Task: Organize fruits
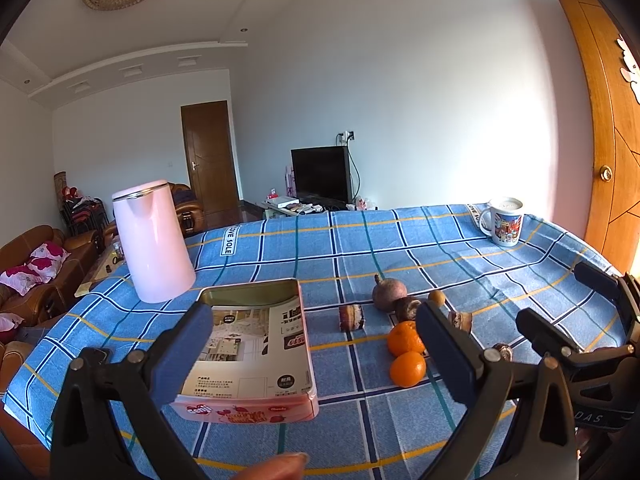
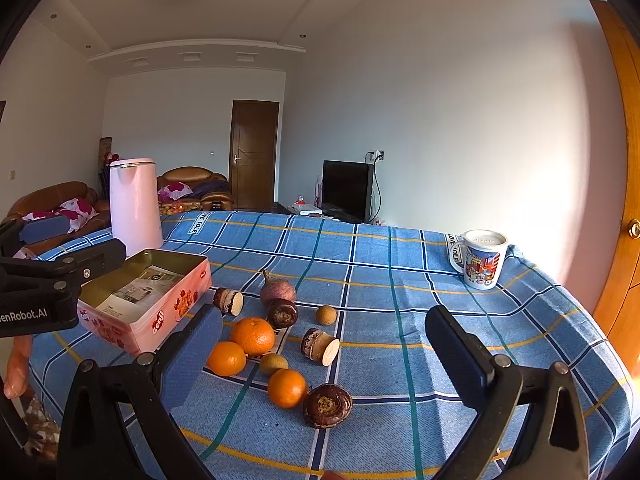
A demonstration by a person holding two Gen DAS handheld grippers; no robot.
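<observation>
Fruits lie loose on the worktop (image 2: 400, 256), which is covered with a blue checked cloth, just to the right of an open pink tin (image 2: 148, 300). In the right wrist view three oranges show: one (image 2: 253, 335) near the tin's corner, a second (image 2: 226, 358) touching it on the near side, a third (image 2: 286, 387) closer to the camera. Beside the third sits a dark brown round fruit (image 2: 327, 405), touching it or nearly so. Another dark fruit (image 2: 282, 313) sits against a purplish fruit with a stem (image 2: 277, 290). Two cut brown pieces lie with pale faces showing, one (image 2: 228, 301) near the tin, one (image 2: 320, 346) further right. Two small tan fruits lie among them, one (image 2: 326, 315) at the far right of the group, one (image 2: 273, 364) between the oranges.

The tin holds only a printed paper lining (image 1: 248, 344). A pink kettle (image 1: 152, 240) stands behind the tin, and a printed mug (image 2: 480, 258) stands well apart at the far right.

The left gripper (image 1: 314, 350) hovers over the tin's near right part with its fingers (image 1: 184, 354) spread wide, holding nothing. The right gripper (image 2: 324, 356) hangs above the fruits, fingers (image 2: 456, 354) likewise released and empty.
</observation>
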